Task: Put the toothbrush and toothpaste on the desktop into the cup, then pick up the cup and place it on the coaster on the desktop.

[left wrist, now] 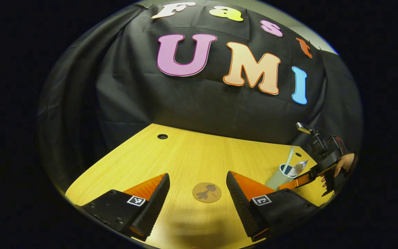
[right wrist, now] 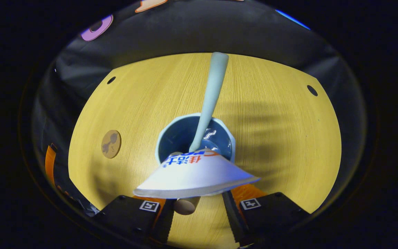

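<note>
A pale cup (right wrist: 229, 138) stands upright on the wooden desktop (right wrist: 275, 138), seen from above in the right gripper view. The light toothbrush (right wrist: 212, 90) leans in it, handle up. The white toothpaste tube (right wrist: 195, 176) also sits in the cup, its flat crimped end sticking out over my right gripper (right wrist: 199, 204), whose fingers stand apart below it and press on nothing. In the left gripper view the cup (left wrist: 275, 179) is at the far right, with the toothbrush (left wrist: 287, 159), the tube (left wrist: 298, 167) and the right gripper (left wrist: 306, 180) beside it. My left gripper (left wrist: 197, 175) is open, with the round brown coaster (left wrist: 206, 192) on the desk between its fingers.
A hand (left wrist: 344, 162) holds the right gripper. The coaster (right wrist: 111, 144) lies left of the cup, well apart from it. Small round holes (left wrist: 162, 136) sit near the desk's back edge. Black cloth walls close the back and sides.
</note>
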Demonstrator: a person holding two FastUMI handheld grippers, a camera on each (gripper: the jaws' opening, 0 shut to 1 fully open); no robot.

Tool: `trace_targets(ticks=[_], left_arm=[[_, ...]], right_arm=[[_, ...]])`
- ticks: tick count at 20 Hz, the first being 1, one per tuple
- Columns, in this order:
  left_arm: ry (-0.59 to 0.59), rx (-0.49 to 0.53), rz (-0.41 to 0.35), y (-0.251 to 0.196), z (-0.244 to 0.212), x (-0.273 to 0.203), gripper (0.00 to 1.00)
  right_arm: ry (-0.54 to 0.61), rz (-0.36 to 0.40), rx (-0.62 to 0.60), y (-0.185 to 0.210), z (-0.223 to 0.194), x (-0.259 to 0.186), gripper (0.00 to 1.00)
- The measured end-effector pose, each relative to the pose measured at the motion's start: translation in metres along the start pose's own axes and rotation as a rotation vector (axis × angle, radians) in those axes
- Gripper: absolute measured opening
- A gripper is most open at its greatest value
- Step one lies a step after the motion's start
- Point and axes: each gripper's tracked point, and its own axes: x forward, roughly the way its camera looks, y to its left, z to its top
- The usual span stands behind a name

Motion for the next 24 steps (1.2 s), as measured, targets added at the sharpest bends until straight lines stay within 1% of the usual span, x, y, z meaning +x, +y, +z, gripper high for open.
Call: trace_targets(ticks=[1,2,3,4,6,9,11,12,13,15,16,17,18,19,24], left_arm=[[0.003,0.0,-0.004,0.003,0.0,0.003,0.95],[0.005,0.001,-0.006,0.005,0.001,0.004,0.95],[0.006,0.002,-0.01,0.007,0.002,0.006,0.95],[0.006,0.002,-0.015,0.008,0.002,0.008,0.95],[0.009,0.007,-0.022,0.01,0.003,0.012,0.95],[0.009,0.013,-0.033,0.014,0.005,0.017,0.95],[0.013,0.017,-0.036,0.017,0.004,0.02,0.95],[0.014,0.02,-0.037,0.019,0.005,0.02,0.95],[0.013,0.021,-0.037,0.021,0.006,0.02,0.94],[0.013,0.02,-0.038,0.022,0.006,0.023,0.95],[0.015,0.019,-0.039,0.025,0.007,0.022,0.94],[0.016,0.015,-0.038,0.027,0.006,0.021,0.95],[0.016,0.011,-0.037,0.029,0.006,0.02,0.95],[0.017,0.005,-0.034,0.032,0.006,0.02,0.95],[0.023,-0.017,-0.01,0.053,0.005,0.016,0.95]], right_arm=[[0.008,-0.003,-0.002,0.0,-0.003,0.0,0.6],[0.01,-0.015,-0.009,0.0,-0.002,-0.002,0.53],[0.016,-0.025,-0.02,0.0,-0.003,0.0,0.31],[0.016,-0.031,-0.029,0.0,-0.002,0.002,0.29],[0.017,-0.035,-0.04,0.0,-0.001,0.001,0.29],[0.004,-0.019,-0.029,0.002,-0.001,0.0,0.21],[-0.005,0.001,-0.022,0.005,0.0,0.0,0.24],[-0.014,0.011,-0.017,0.006,0.002,-0.002,0.21],[-0.028,0.015,-0.017,0.006,0.005,-0.003,0.23],[-0.035,0.031,-0.02,0.007,0.006,-0.002,0.24],[-0.035,0.037,-0.026,0.009,0.006,-0.001,0.21],[-0.039,0.043,-0.031,0.009,0.007,-0.002,0.23],[-0.04,0.051,-0.041,0.01,0.006,-0.002,0.2],[-0.042,0.058,-0.049,0.009,0.005,-0.001,0.23],[-0.052,0.107,-0.111,0.011,0.009,-0.003,0.23]])
